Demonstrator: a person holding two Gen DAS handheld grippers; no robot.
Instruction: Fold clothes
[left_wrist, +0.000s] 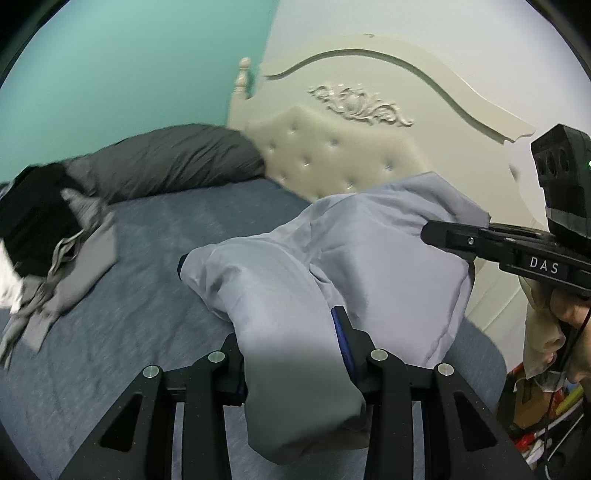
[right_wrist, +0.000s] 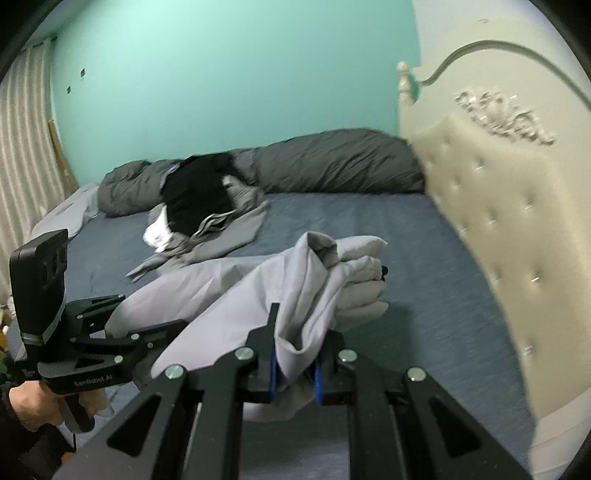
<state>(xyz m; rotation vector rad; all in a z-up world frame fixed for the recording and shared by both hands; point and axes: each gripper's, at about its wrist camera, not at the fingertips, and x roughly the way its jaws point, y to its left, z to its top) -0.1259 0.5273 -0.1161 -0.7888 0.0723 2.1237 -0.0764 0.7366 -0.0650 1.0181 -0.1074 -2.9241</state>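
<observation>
A pale lavender-grey garment hangs bunched above the blue bed sheet, stretched between both grippers. In the left wrist view my left gripper is shut on a thick fold of it, and cloth spills over the fingers. My right gripper enters from the right edge and pinches the far end. In the right wrist view my right gripper is shut on a gathered edge of the garment between its blue pads. My left gripper shows at the left, held by a hand, with cloth in its jaws.
A heap of black, white and grey clothes lies further back on the bed sheet. Behind it stretches a dark grey duvet roll along the teal wall. A cream tufted headboard stands on the right, a curtain on the left.
</observation>
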